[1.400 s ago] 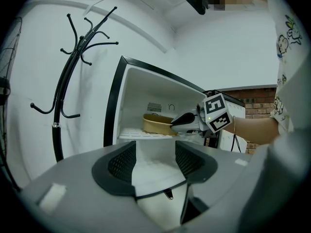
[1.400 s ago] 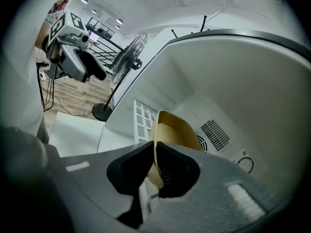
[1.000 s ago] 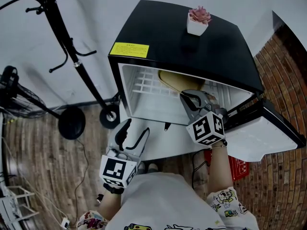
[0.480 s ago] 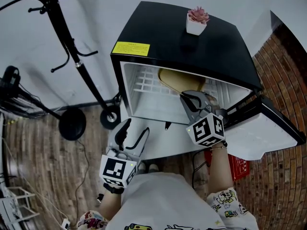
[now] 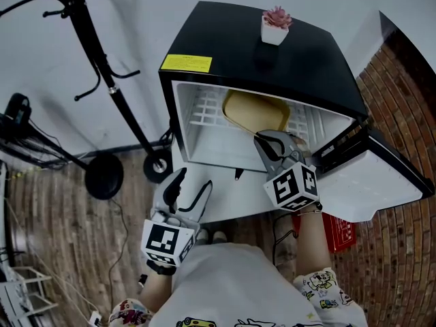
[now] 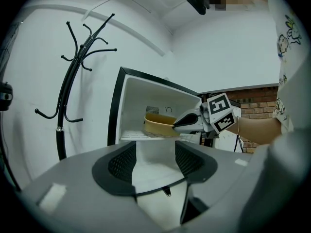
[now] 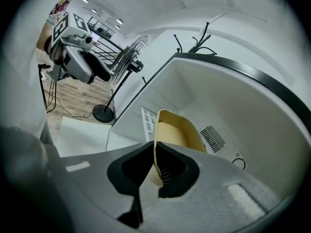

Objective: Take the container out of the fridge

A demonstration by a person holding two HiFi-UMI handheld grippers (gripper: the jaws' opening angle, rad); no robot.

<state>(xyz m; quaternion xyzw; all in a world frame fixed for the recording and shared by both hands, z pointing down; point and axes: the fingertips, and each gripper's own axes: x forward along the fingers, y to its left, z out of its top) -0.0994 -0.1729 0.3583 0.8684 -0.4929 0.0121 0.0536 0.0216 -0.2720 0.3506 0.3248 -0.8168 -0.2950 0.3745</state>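
Yellow container [image 5: 255,111] gripped by its rim inside the open fridge [image 5: 300,60].
It lies on the wire shelf [image 5: 204,116], right of middle. The right gripper [image 5: 267,142] has its jaws clamped tight on the container's near rim. The left gripper [image 5: 193,181] hangs nearer and to the left, jaws spread with nothing between them. A potted plant [image 5: 276,26] stands on top of the fridge.

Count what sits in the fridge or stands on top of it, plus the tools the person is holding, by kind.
container: 1
potted plant: 1
hand-held gripper: 2 (left, right)
Total: 4
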